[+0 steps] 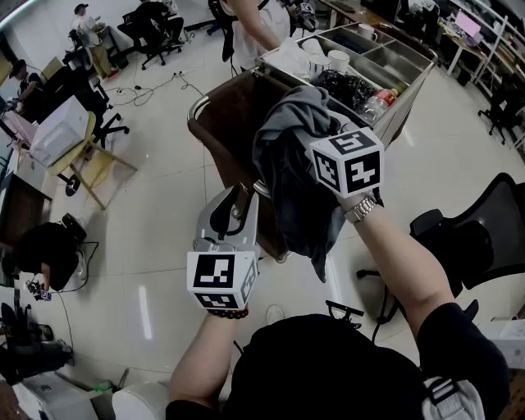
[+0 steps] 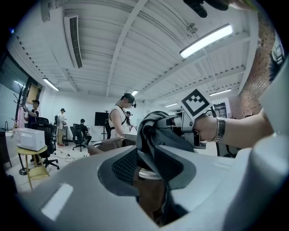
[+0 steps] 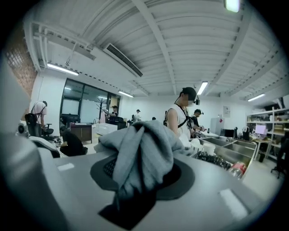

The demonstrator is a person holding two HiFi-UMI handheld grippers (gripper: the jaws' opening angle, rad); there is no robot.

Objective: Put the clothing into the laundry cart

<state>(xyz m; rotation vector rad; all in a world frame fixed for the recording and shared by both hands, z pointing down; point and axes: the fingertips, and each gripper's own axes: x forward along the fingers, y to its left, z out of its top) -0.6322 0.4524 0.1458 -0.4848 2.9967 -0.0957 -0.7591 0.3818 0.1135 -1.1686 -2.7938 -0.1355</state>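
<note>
Grey clothing (image 1: pixel 291 164) held up at the laundry cart (image 1: pixel 225 115)

Print: only black-and-white square markers on both cubes. Right claw (image 3: pixel 142 176) pinches the bunched clothing, which hangs over the cart's near right corner. Left claw (image 2: pixel 146 167) spread at the near rim, chrome rail across its gap. Steel trolley (image 1: pixel 394 61) and a person (image 1: pixel 258 25) crowd the far edge; office chair (image 1: pixel 476 230) on the right; open floor (image 1: pixel 164 213) on the left.
</note>
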